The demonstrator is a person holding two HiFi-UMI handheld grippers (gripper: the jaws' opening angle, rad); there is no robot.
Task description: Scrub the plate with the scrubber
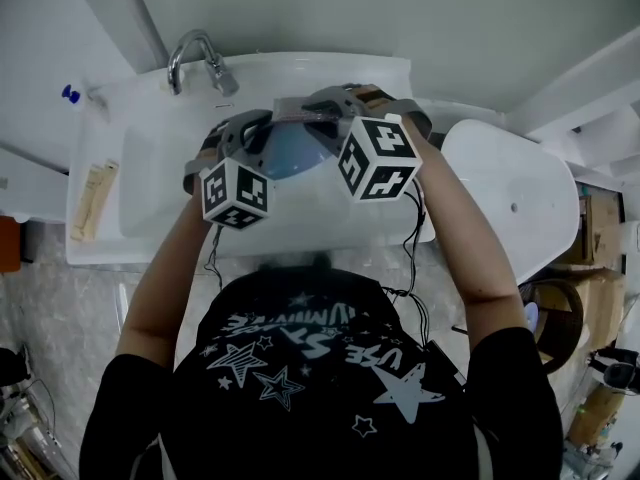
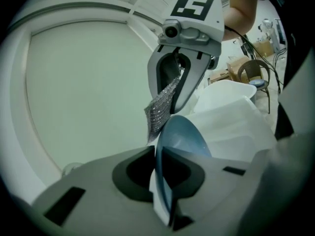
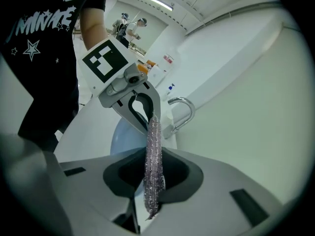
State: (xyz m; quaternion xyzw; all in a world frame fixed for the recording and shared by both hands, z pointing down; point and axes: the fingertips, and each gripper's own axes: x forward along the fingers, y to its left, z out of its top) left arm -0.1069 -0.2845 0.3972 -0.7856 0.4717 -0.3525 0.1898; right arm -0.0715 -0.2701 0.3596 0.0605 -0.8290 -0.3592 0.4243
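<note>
Plate [image 2: 184, 136] rim nipped tight between left gripper [image 2: 158, 151] jaws, held over sink [image 1: 150, 168], likely for drips; right gripper [image 3: 153, 155] jaws pinch scrubber [image 3: 152, 132] flat, free end at plate, ready to rub.

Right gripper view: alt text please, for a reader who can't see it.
The right gripper is shut on a glittery mesh scrubber, seen edge-on between its jaws. Just beyond, the left gripper holds a pale blue plate, with a chrome faucet behind. The person's black star-print shirt fills the upper left.
</note>
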